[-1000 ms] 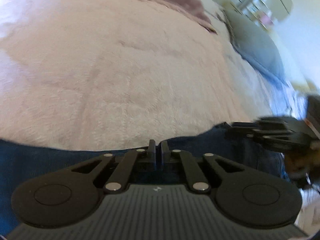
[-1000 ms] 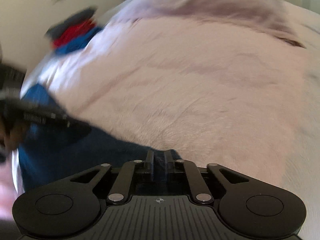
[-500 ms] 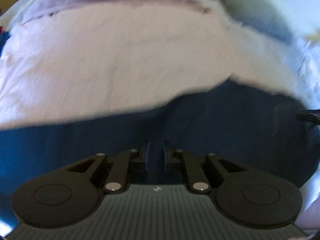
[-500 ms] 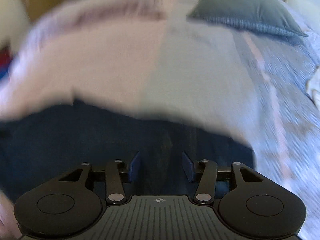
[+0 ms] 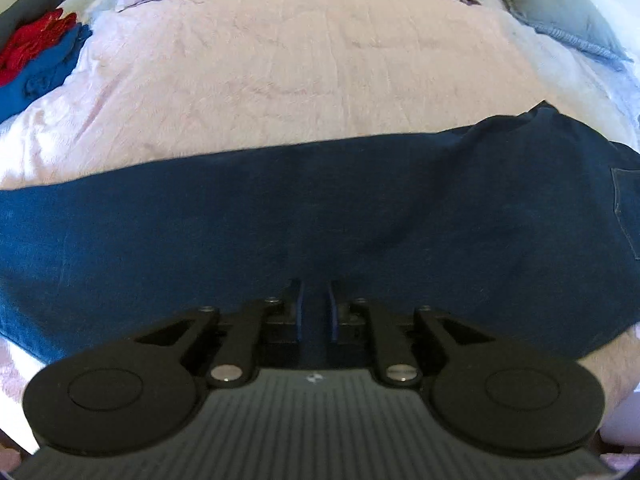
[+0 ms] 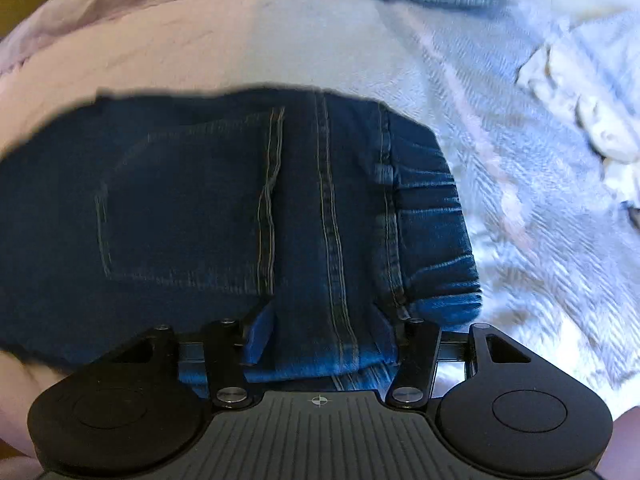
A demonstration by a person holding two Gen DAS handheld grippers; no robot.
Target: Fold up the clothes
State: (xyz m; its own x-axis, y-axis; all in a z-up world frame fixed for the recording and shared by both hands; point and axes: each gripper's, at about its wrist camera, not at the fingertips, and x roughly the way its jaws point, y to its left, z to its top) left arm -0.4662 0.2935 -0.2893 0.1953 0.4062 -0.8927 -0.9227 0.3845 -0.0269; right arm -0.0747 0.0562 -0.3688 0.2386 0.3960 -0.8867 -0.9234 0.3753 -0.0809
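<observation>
My left gripper [image 5: 315,312] is nearly closed, pinching jeans [image 5: 320,216] fabric at the near edge; the jeans lie flat across the near side of the pink blanket [image 5: 312,72]. My right gripper [image 6: 320,332] has just been opening, its jaws wide and loose around the waistband seam [image 6: 332,220]. Pillow [image 5: 556,8] far right, clothes pile [image 5: 36,52] far left

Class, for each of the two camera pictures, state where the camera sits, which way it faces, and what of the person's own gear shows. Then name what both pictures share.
Left wrist: sits on the left tool, tilted down over dark blue denim jeans on a pink fleece blanket; its narrow-set fingers show.
Right wrist: sits on the right tool, facing the jeans' waistband; wide-set fingers show.
Shared: jeans, blanket, grey pillow.
</observation>
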